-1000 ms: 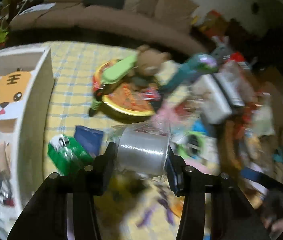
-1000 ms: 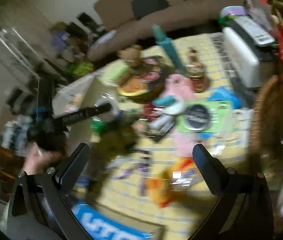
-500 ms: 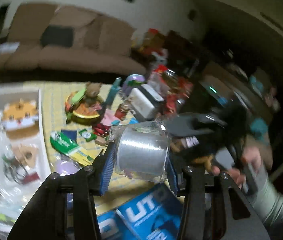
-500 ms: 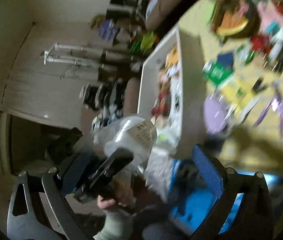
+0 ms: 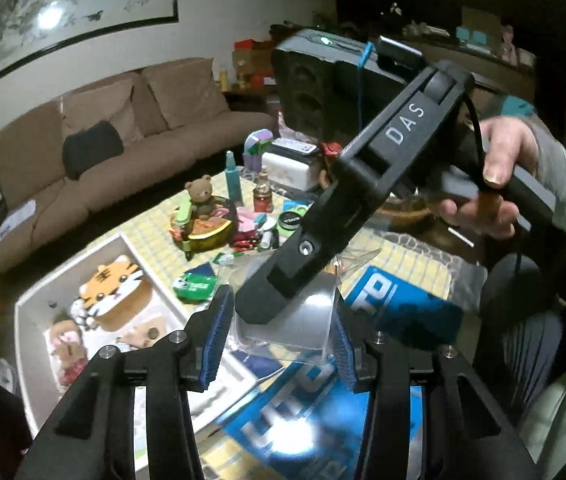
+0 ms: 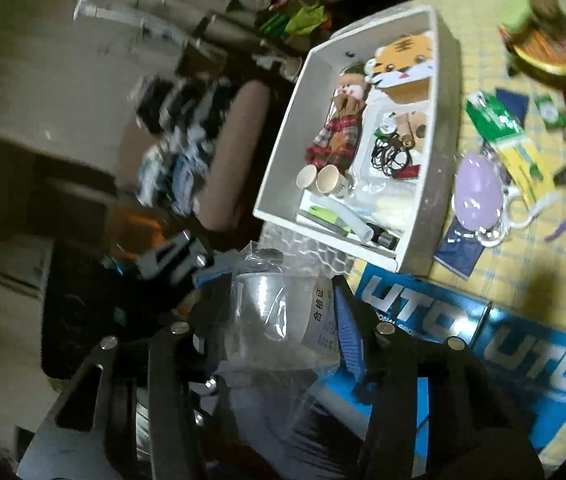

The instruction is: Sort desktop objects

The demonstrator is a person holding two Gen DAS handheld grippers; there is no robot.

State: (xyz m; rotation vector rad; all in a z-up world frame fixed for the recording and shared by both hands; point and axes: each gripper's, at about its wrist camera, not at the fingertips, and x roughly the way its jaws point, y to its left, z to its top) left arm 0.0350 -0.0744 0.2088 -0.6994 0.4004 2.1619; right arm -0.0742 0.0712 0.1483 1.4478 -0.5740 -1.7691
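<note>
A clear plastic cup in a crinkly bag with a white label hangs above the table's near edge. My left gripper is shut on it, blue pads against both sides. My right gripper comes at the same cup from the other side. Its jaws are closing and its pads sit against the bag. In the left wrist view a black finger of the right gripper lies across the cup, with a hand on its handle. The left gripper's blue pad shows behind the cup.
A white box holds a tiger face, a doll and small items. A blue UTO carton lies at the near edge. A purple egg shape, green packets and a round tin crowd the yellow checked cloth.
My left gripper has lifted the cup away from the table and rolled. My right gripper has swung over from the cluttered table, and its wide jaws have narrowed around the cup.
</note>
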